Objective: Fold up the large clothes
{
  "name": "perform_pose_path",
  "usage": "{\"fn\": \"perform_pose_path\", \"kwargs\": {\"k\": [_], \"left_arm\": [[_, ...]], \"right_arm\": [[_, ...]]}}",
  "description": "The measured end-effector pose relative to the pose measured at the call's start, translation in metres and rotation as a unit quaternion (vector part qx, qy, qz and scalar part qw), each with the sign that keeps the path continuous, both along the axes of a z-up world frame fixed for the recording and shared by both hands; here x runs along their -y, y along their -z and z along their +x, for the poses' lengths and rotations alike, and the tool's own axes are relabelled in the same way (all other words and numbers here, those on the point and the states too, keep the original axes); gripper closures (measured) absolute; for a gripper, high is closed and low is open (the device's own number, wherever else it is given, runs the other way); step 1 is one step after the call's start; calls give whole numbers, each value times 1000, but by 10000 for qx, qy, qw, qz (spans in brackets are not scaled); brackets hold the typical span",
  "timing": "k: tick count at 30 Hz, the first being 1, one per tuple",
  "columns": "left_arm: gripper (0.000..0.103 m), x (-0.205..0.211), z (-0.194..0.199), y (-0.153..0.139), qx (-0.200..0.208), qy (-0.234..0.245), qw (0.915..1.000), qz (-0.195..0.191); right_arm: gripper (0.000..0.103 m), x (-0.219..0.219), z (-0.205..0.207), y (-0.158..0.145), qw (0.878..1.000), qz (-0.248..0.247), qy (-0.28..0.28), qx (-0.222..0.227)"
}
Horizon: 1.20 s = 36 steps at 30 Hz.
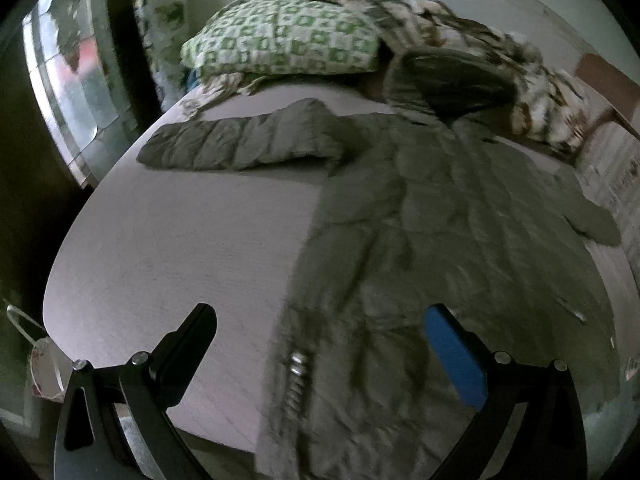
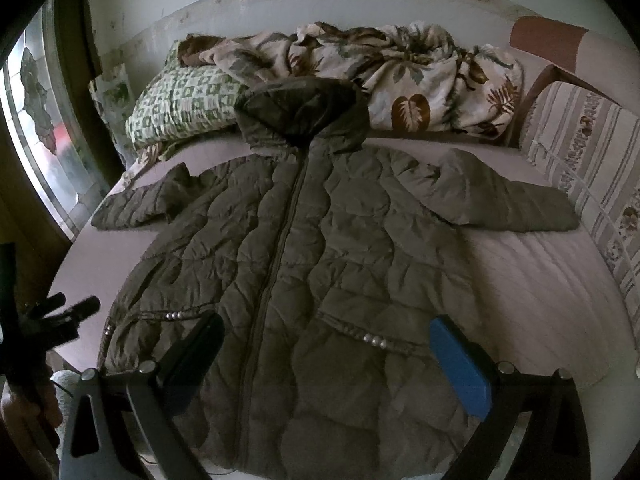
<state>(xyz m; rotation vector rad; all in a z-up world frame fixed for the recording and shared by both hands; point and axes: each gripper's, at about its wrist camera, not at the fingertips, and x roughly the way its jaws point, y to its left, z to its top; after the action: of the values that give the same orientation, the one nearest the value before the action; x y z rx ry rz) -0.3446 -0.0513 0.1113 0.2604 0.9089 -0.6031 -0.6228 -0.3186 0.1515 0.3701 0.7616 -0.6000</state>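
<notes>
Left tongs (image 1: 320, 348) spread wide, gripping nothing, hovering above jacket's (image 2: 304, 264) hem near its left edge. Right tongs (image 2: 326, 356) likewise wide apart, empty, above hem at centre zip. Left tongs also visible at right view's left margin (image 2: 64, 312). Bare bed (image 1: 168, 248) left of jacket gives open room; narrower strip on right. Pillow (image 1: 280, 40) and blanket (image 2: 400, 68) crowd head end. Jacket olive, quilted, hooded, zipped, lying front-up on bed, sleeves spread sideways.
</notes>
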Motion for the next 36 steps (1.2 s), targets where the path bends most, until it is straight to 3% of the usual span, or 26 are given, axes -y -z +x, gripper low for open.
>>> {"fn": "perform_pose_path", "kwargs": {"k": [6,13,16,20,25,32,36], "left_arm": [[0,-20,80,20,-215,-624,9978,7],[0,-44,209,48,-626,-1444,9875,21],[0,-47,251,54,-716,-1638,9838,-89],[0,-35,307,65,-818,-1610,9835,110],[0,-38,373,75,-943,-2217,9705,65],[0,-35,414,96,-1312,-2499,9592,-152],[2,-20,417,104,-1203,-2375,9639,-35]], "right_arm": [[0,6,16,12,9998,54,-28,-196],[0,9,39,30,9989,156,-186,-399],[0,10,49,38,9981,189,-236,-535],[0,14,60,46,9970,187,-259,-709],[0,21,69,50,9962,106,-236,-834],[0,35,99,58,9949,83,-285,-963],[0,39,125,55,9946,72,-513,-895]]}}
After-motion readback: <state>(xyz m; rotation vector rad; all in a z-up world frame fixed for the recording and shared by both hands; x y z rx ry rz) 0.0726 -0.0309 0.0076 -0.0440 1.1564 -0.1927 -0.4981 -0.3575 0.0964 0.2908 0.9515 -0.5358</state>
